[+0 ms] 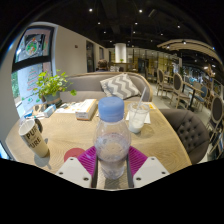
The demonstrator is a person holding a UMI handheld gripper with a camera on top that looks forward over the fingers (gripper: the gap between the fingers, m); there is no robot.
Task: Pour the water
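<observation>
The gripper [112, 168] is seen from behind its two fingers, whose magenta pads [86, 158] face inward at either side of a clear plastic bottle [112, 140]. The bottle is held upright between the fingers, and the pads appear pressed against its lower body on both sides, so the gripper is closed upon it. A light blue cap [111, 108] is seated on the bottle's neck, and water can be made out inside the bottle. Just beyond the bottle, slightly to the right, a clear glass [136, 118] is set on the wooden table [70, 132]. To the left of the fingers, near the table's edge, a pale cup [33, 137] with dark markings is placed. Farther back, a flat box [82, 108] is laid on the table, and a green potted plant [50, 88] is stood behind it to the left. Beyond the table a sofa with a patterned cushion [120, 86] is visible, and a grey armchair [186, 130] is set at the table's right side.
</observation>
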